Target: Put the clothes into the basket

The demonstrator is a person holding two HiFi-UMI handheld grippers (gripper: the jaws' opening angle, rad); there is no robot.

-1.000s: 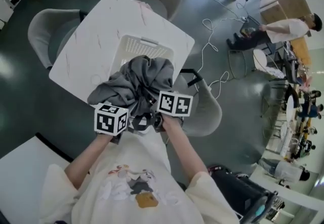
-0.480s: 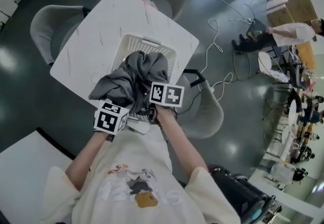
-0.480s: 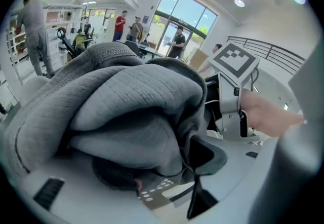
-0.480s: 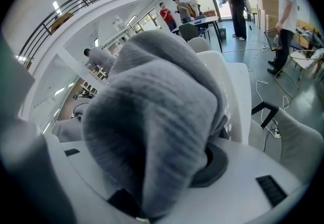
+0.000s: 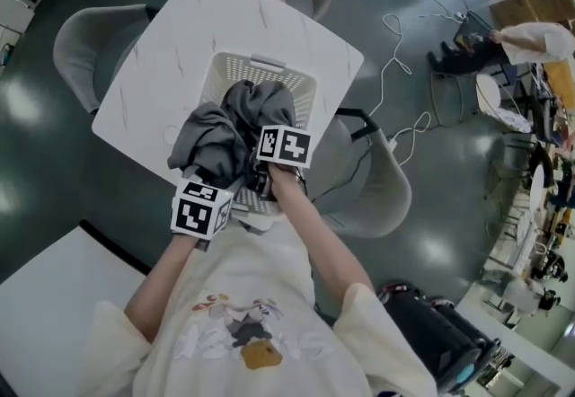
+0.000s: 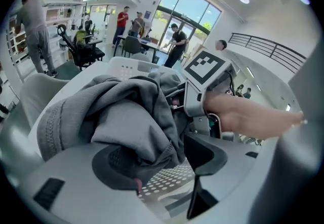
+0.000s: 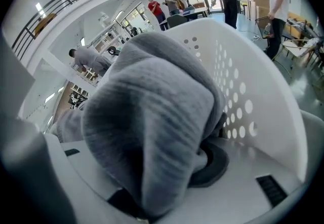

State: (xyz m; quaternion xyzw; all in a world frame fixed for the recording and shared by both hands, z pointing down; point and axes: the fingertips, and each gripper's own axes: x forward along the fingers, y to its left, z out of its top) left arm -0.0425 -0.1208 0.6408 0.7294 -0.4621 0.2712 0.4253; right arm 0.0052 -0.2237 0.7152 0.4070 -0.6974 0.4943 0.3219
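Clothes, one grey bundle, hang over the near rim of the white basket on the table in our head view. They lie partly inside it, and we see the left gripper and right gripper at the bundle's near edge. In our left gripper view, the jaws stand fairly wide and pinch a thick fold of cloth, with perforated basket showing beneath. In our right gripper view, the jaws clamp a fat grey roll, and the basket wall is just beside it.
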